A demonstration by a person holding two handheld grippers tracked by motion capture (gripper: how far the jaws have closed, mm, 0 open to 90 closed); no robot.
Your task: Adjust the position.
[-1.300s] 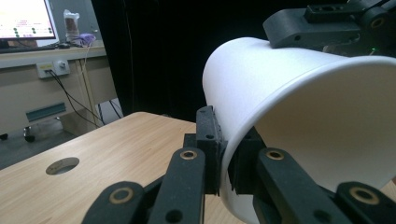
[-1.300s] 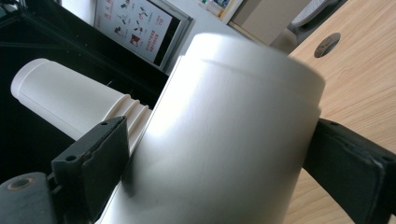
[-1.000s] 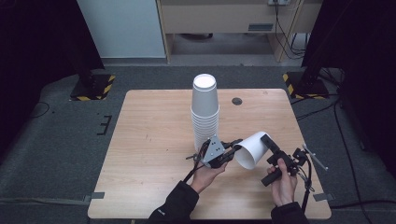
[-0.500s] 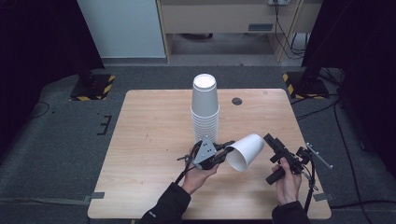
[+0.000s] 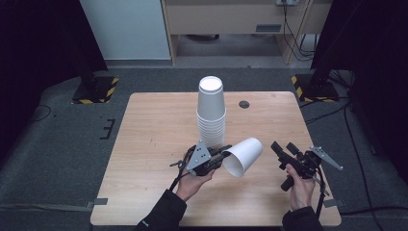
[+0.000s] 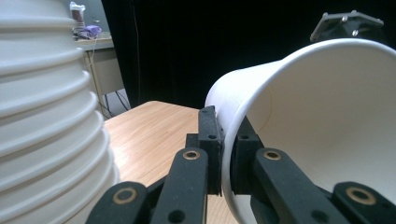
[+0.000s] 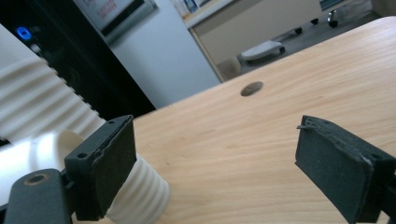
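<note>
While tilted sideways, the cup [image 5: 243, 156] sits clamped in the left gripper [image 5: 225, 155].

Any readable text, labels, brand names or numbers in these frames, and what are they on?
No text can be read here.
The held paper cup and the cup stack: plain white, no print.
Framed sheet on the wall, right gripper view: print too blurred to read.
Items on the far shelf: too blurred to read.
Left gripper and right gripper: no markings.
</note>
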